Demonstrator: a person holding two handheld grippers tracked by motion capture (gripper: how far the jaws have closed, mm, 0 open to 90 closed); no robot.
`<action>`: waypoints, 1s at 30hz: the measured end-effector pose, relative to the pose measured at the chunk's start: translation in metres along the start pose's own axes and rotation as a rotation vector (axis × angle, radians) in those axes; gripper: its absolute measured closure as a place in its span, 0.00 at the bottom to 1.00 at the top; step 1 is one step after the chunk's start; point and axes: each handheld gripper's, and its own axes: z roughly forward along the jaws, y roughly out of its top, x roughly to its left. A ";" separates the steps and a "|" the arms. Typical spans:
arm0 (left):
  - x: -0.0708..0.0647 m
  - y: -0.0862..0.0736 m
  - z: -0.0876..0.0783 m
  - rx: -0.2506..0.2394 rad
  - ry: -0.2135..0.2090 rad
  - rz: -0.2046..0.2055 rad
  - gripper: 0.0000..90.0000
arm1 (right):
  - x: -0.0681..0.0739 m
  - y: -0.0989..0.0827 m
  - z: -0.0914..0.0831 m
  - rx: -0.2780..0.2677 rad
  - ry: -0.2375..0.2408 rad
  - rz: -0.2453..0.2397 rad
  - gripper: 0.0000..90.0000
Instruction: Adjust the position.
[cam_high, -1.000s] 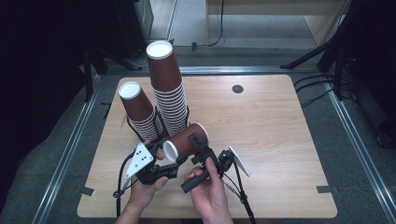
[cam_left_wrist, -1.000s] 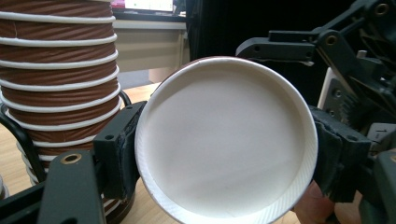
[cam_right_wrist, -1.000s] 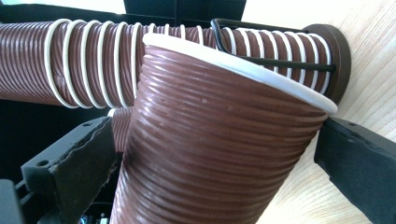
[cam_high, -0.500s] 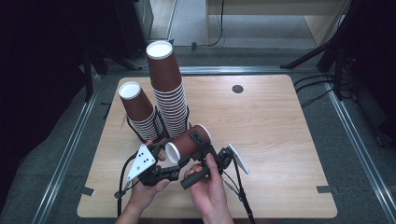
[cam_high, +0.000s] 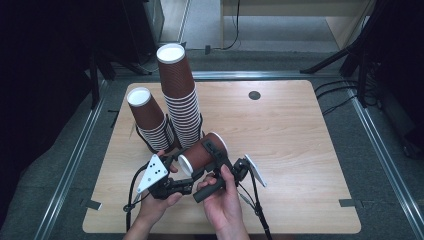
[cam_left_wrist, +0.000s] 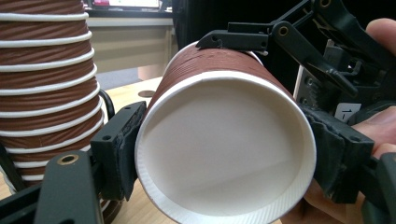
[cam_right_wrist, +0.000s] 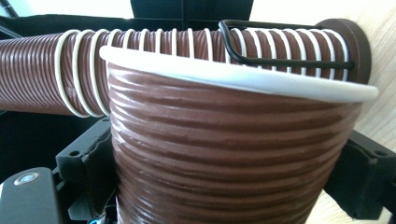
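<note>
Cup (cam_high: 202, 153) lying sideways, lower centre of high view, off table (cam_high: 300, 150), held between both grippers; right gripper (cam_high: 218, 159) clamped round cup body; left gripper (cam_high: 181, 165) jaws flank cup rim (cam_left_wrist: 224, 149), just been opening, pads apparently touching; two stacks (cam_high: 177, 95) in holder at upper left; judgement: one cup pulled free, handover midway, placing left.
</note>
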 end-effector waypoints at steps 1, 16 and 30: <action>0.000 0.000 0.000 0.003 0.000 -0.006 0.24 | 0.000 0.000 0.000 0.004 0.001 -0.002 0.12; 0.004 0.001 0.001 0.028 -0.031 -0.071 0.05 | 0.011 0.004 -0.006 -0.055 -0.001 -0.144 0.11; 0.006 0.002 -0.001 0.026 -0.018 -0.071 0.05 | 0.017 0.008 -0.011 -0.115 -0.024 -0.272 0.11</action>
